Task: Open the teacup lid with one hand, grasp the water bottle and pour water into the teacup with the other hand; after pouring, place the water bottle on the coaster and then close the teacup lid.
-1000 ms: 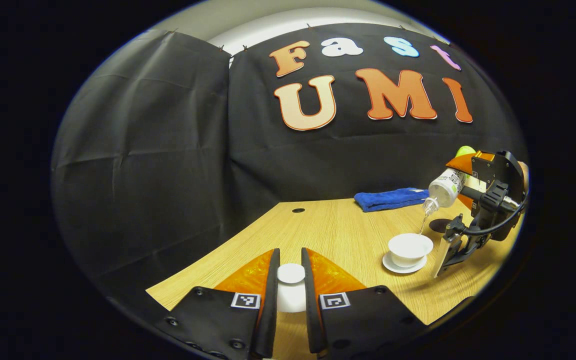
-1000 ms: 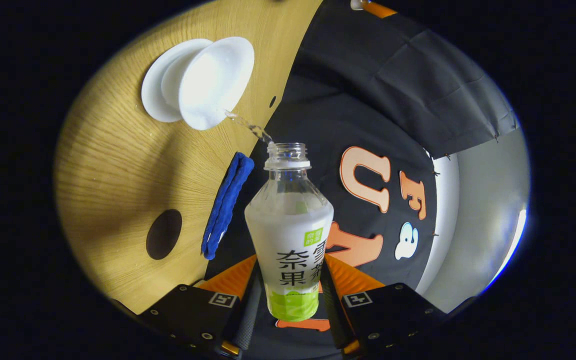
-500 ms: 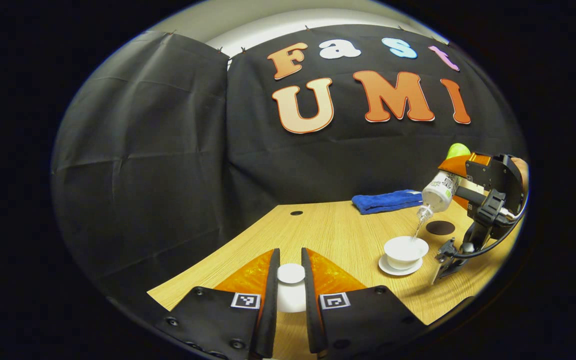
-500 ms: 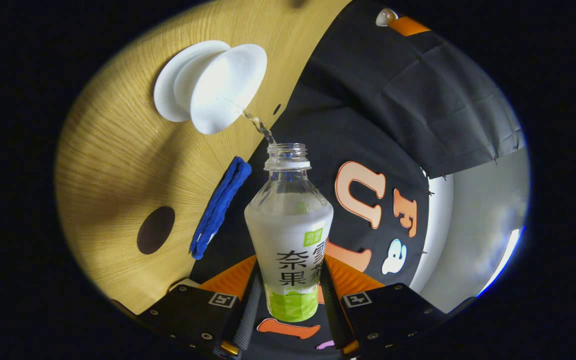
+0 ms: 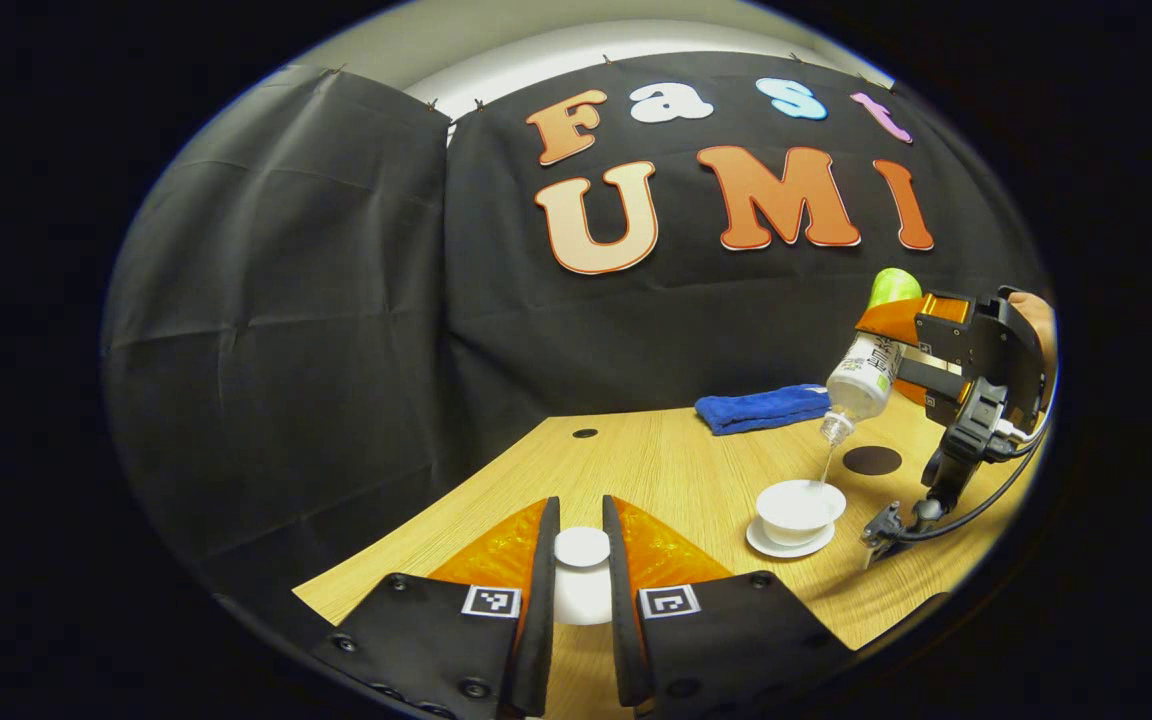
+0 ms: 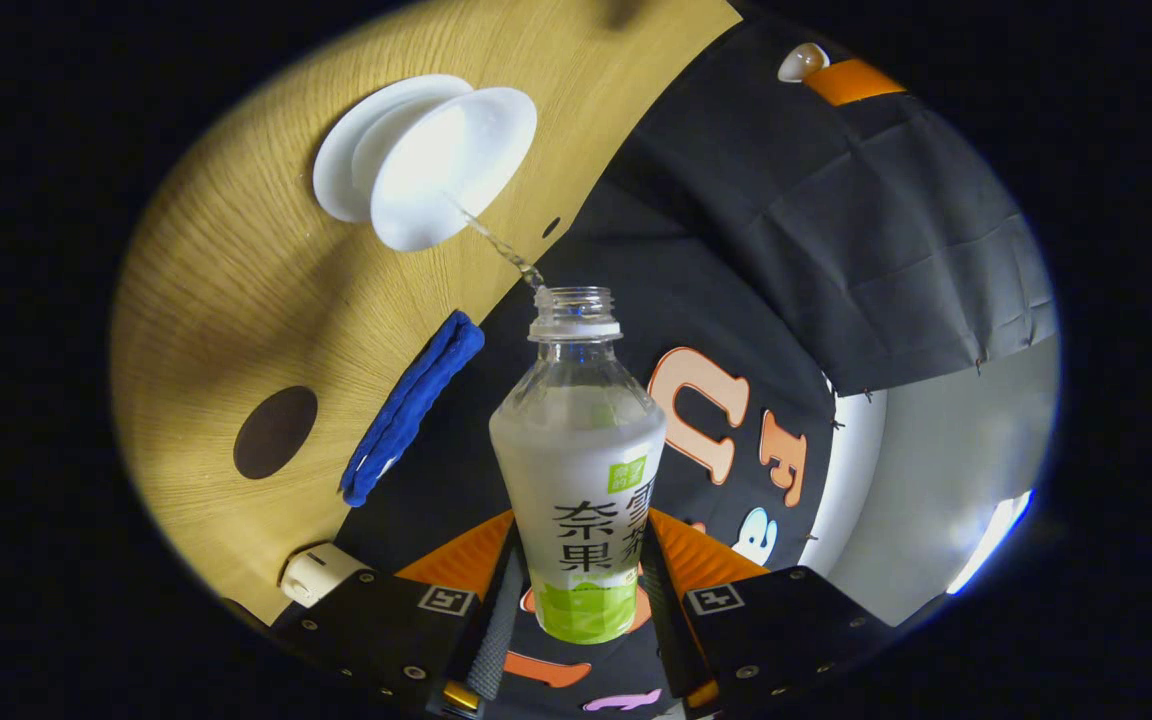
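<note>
In the left gripper view, my left gripper is shut on the white teacup lid, held just above the near part of the table. Farther right, the white teacup stands open on its saucer. The right gripper holds the water bottle tilted mouth-down over the cup, and a thin stream falls into it. In the right gripper view, my right gripper is shut on the water bottle, whose open mouth points at the teacup. The dark round coaster lies beside the cup.
A folded blue towel lies at the back of the wooden table, also seen as the towel in the right gripper view. A small white object sits at the table's edge. A small hole marks the tabletop.
The right gripper has lifted and swung the bottle steeper over the cup while water keeps flowing. The left gripper drifted slightly away with the lid still held.
</note>
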Tool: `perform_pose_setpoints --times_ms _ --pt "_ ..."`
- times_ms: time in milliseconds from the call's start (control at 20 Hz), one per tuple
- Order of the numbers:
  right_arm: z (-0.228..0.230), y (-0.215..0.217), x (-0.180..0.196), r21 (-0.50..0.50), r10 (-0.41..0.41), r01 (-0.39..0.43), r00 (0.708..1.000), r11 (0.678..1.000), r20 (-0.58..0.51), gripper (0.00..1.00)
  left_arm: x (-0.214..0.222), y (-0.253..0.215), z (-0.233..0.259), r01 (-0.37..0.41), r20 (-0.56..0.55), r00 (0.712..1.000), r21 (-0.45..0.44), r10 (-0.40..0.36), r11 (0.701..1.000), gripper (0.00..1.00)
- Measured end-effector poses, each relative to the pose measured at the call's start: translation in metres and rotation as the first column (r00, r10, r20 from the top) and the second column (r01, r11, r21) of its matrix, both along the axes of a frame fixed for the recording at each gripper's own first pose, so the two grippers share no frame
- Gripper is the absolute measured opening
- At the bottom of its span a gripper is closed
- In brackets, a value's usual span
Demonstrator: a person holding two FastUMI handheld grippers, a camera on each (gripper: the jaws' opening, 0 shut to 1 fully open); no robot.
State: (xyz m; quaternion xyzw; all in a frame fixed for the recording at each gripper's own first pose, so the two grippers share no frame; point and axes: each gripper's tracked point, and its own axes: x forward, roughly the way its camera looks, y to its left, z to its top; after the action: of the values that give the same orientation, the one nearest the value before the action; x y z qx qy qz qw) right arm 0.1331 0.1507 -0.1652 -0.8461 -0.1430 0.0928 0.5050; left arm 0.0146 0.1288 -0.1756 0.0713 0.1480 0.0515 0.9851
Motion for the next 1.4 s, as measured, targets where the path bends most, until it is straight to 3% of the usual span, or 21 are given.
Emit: perform_pose_setpoints --times_ms 200,250,550,850,1000,1150,1400 --pt "-0.002 0.008 -0.005 -0.021 0.025 -0.024 1.0 0.999 0.004 0.59 0.002 -0.003 0.003 0.004 0.005 1.0 0.0 -0.004 1.0 0.29" --pt "-0.002 0.011 -0.008 -0.025 0.034 -0.034 0.999 0.999 0.0 0.62 0.002 -0.003 0.004 0.005 0.007 1.0 0.002 -0.005 1.0 0.29" --pt "-0.018 0.014 -0.015 0.021 0.045 -0.043 0.997 0.999 -0.07 0.62 0.002 -0.008 0.009 0.014 0.019 1.0 -0.007 -0.014 1.0 0.29" --pt "-0.036 0.009 -0.015 0.163 0.041 -0.006 0.976 0.987 -0.213 0.63 0.003 -0.014 0.005 0.025 0.022 0.999 -0.064 -0.024 0.998 0.29" --pt "-0.053 0.004 -0.014 0.302 0.047 0.069 0.932 0.951 -0.359 0.63 0.003 -0.018 0.006 0.027 0.03 0.999 -0.071 -0.025 0.997 0.27" --pt "-0.056 0.002 -0.021 0.389 0.062 0.104 0.918 0.915 -0.392 0.63 0.001 -0.016 0.0 0.022 0.022 1.0 -0.086 -0.02 0.996 0.29" --pt "-0.056 -0.013 -0.013 0.574 0.1 0.246 0.858 0.781 -0.503 0.63 0.002 -0.017 -0.011 0.013 0.0 1.0 -0.116 -0.014 0.993 0.27"
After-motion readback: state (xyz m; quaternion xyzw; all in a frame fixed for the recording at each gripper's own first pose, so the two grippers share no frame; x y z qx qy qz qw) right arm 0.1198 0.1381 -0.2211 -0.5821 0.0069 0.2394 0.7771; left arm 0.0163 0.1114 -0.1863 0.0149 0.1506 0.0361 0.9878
